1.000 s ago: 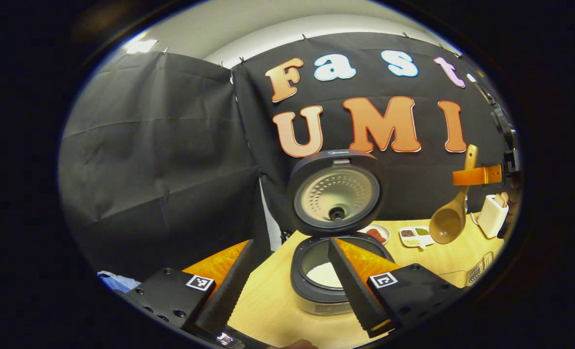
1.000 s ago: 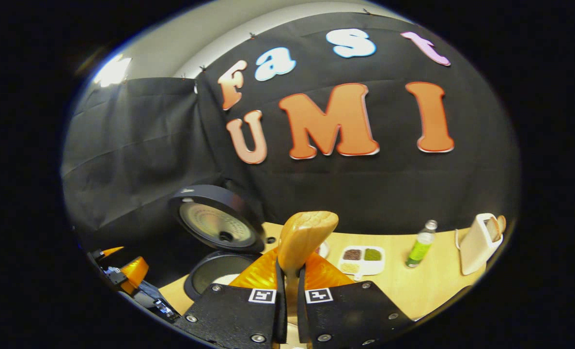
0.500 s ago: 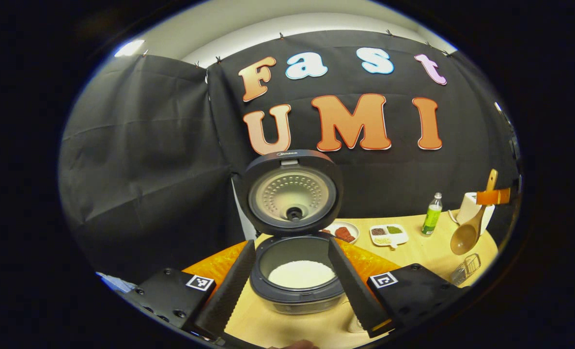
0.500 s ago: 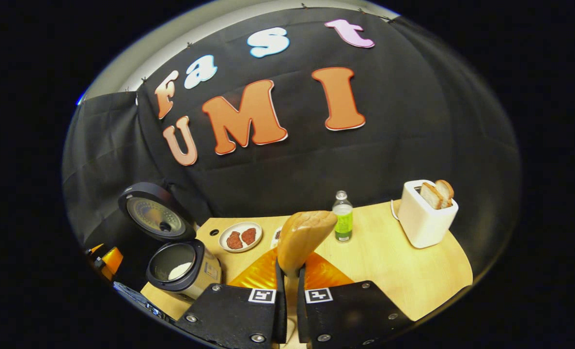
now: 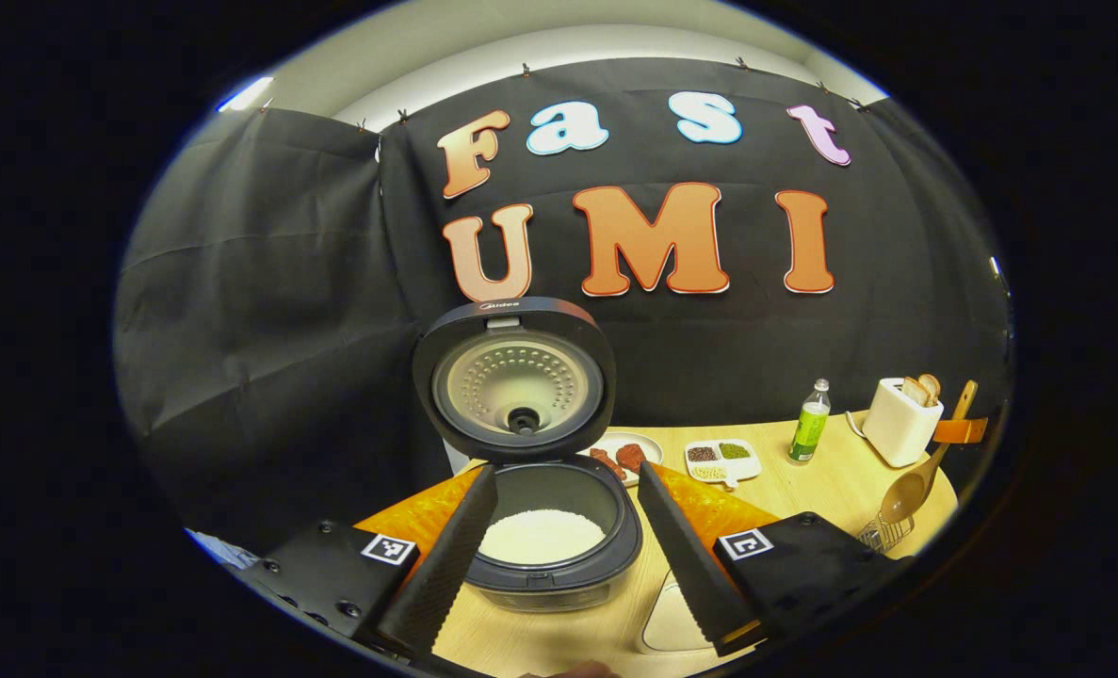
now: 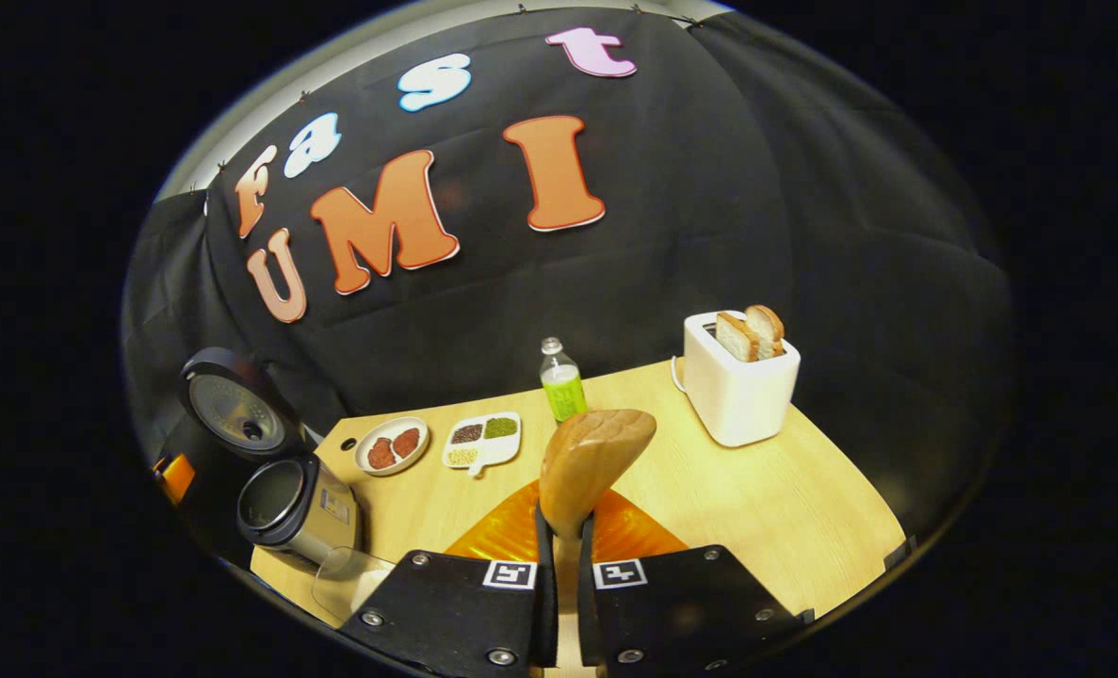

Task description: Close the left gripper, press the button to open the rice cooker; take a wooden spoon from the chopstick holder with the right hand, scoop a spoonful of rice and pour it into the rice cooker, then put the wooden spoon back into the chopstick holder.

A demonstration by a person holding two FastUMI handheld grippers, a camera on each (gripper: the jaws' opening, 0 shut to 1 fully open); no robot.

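A pale wooden table [image 6: 785,508] stood in front of the black cloth wall. In the left gripper view, the rice cooker [image 5: 549,556] sat at 6 o'clock with its lid [image 5: 513,379] raised upright, and white rice [image 5: 540,535] lay in the pot. The left gripper [image 5: 559,556] was spread wide, one finger on each side of the pot, holding nothing. At 3 o'clock the wooden spoon [image 5: 909,490] hung bowl-down above a wire chopstick holder [image 5: 883,533]; whether they touched, I cannot tell. In the right gripper view, the right gripper [image 6: 559,565] was clamped narrow on the spoon's handle, which rose between both fingers. Beyond it, at 12 o'clock, stood a green bottle [image 6: 561,381], and at 1 o'clock a white toaster [image 6: 737,386] with bread slices [image 6: 752,332]. At 10 o'clock lay a plate of meat [image 6: 391,445] and beside it a divided dish of grains [image 6: 483,439].
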